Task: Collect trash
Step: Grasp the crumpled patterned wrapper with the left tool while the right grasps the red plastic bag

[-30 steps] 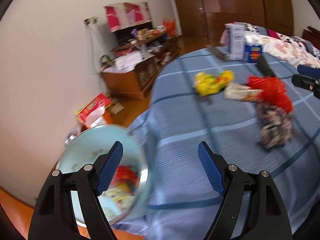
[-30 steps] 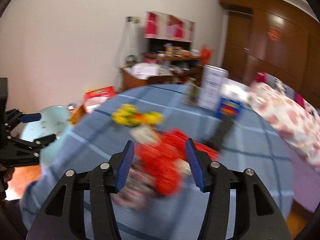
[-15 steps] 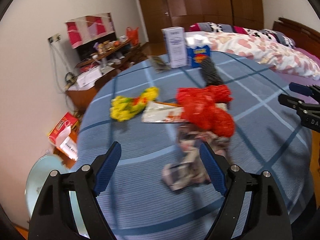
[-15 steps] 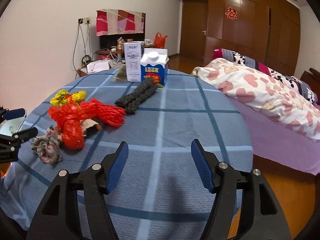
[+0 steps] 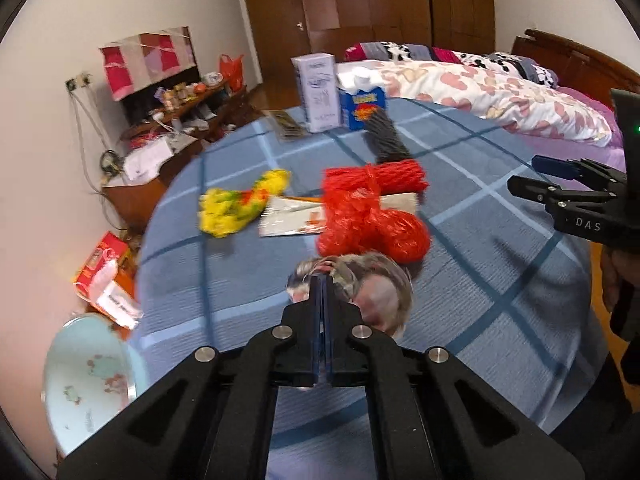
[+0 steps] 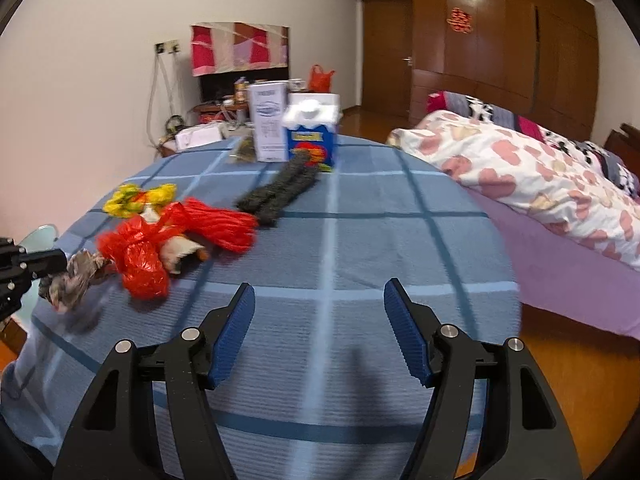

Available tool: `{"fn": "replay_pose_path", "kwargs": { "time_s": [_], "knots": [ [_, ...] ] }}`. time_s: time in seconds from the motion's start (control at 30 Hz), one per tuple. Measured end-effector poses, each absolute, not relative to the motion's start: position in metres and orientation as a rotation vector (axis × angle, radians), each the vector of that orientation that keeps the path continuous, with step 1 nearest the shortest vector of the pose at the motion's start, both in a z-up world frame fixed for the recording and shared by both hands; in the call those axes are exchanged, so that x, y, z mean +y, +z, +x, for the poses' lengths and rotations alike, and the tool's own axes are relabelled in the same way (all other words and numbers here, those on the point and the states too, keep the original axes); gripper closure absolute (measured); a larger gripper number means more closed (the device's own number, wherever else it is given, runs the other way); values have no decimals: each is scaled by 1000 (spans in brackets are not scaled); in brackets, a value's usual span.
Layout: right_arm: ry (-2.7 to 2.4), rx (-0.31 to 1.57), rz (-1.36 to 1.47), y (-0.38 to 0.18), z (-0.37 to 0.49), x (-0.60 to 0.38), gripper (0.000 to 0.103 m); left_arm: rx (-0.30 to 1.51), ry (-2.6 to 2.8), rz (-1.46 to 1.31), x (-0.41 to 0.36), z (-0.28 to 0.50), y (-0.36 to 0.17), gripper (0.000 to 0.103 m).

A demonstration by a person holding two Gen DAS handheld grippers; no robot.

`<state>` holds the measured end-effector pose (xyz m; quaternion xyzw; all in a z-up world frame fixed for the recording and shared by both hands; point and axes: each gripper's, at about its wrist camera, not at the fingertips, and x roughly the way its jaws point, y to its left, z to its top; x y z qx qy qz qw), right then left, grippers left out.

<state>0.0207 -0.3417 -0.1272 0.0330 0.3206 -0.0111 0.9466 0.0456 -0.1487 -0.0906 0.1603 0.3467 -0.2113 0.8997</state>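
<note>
Surface: blue checked tablecloth [image 6: 360, 240] on round table, bedroom.
Your left gripper [image 5: 325, 300]: clamped on grey crumpled wrapper [image 5: 360, 284], at the table's near-left edge.
Your right gripper [image 6: 320, 336]: jaws apart, empty.
Bearing: pale bin [image 5: 86, 380] lies below-left of your left gripper, nearer that hand.
</note>
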Motion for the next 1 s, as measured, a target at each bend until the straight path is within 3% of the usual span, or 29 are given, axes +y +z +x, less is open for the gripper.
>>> {"fn": "replay_pose_path", "kwargs": {
  "time_s": [0.47,0.53,0.6,0.67,0.77,1.0],
  "knots": [
    [213,690,-20,-115,59,-238,37,723,-258,289,-49,48,-83,102],
    [238,725,-38,-120,64,-229,43,721,-239,277,-38,48,-81,102],
    [274,788,-63,-128,72,-219,70,717,-221,268,-29,48,-79,102],
    [302,822,-64,-133,74,-213,86,713,-199,256,-18,48,-77,102],
    [322,827,-69,-134,73,-208,92,708,-167,244,-10,48,-77,102],
    [335,748,-61,-114,72,-200,93,706,-95,228,8,50,-78,102]
  ]
}}
